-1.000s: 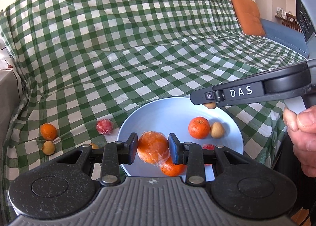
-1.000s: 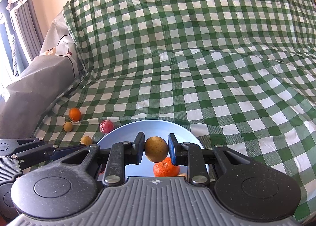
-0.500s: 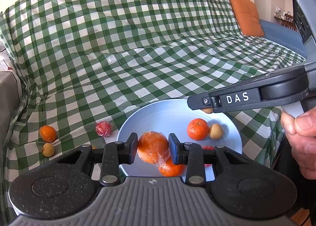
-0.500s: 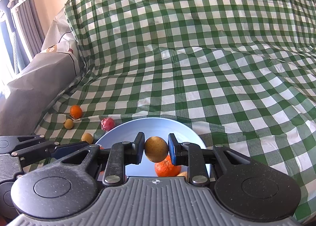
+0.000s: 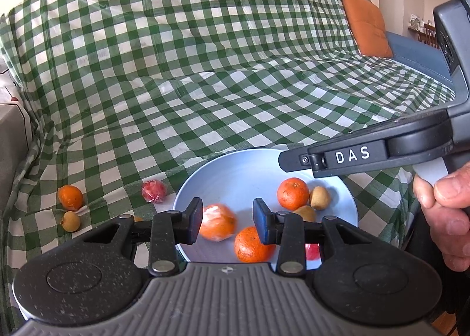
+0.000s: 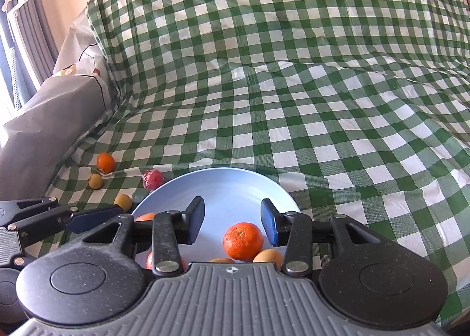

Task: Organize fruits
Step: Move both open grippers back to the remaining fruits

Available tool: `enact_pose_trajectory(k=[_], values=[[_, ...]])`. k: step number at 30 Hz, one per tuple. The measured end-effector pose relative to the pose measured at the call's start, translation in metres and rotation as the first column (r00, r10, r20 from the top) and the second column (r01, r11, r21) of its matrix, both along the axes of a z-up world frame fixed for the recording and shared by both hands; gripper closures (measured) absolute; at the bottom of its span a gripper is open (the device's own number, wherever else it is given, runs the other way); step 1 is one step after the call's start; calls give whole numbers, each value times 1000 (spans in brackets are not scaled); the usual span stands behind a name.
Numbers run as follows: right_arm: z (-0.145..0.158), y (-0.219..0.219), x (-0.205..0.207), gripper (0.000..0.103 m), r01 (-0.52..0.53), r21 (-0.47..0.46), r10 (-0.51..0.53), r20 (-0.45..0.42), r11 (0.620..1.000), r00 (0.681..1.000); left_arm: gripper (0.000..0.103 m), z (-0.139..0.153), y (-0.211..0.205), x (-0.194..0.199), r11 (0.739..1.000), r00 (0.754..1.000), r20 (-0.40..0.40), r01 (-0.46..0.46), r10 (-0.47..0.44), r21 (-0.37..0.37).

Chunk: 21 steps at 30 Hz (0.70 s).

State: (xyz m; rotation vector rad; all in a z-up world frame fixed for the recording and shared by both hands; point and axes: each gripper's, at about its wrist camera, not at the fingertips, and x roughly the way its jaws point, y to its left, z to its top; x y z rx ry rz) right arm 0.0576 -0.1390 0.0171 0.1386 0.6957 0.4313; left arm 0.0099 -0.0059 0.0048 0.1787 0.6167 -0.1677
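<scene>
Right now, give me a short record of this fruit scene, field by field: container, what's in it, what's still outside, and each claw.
container: round pale blue plate on green-and-white checked cloth
in plate: wrapped orange fruit, blurred; two bare orange mandarins; small brown fruits
outside plate: orange mandarin, small yellow-brown fruit, red wrapped fruit, all left of the plate
left claw: open, above plate
right claw: open, empty, above plate

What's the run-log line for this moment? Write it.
left gripper: jaws open over plate | right gripper: jaws open over plate | cloth: red fruit outside plate
</scene>
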Motion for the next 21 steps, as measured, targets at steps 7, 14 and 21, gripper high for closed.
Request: enact_pose_trajectory(k=[7, 14, 21], values=[[-1, 0, -1, 58, 2, -10, -2, -6, 1000, 1000, 61, 3, 2, -3, 1000, 1000, 13, -12, 12, -2], [-1, -1, -1, 58, 9, -13, -9, -9, 1000, 1000, 70, 8, 6, -7, 1000, 999, 31, -24, 24, -7], [2, -2, -3, 58, 11, -2, -11, -4, 1000, 1000, 77, 26, 17, -4, 1000, 999, 38, -14, 13, 27]])
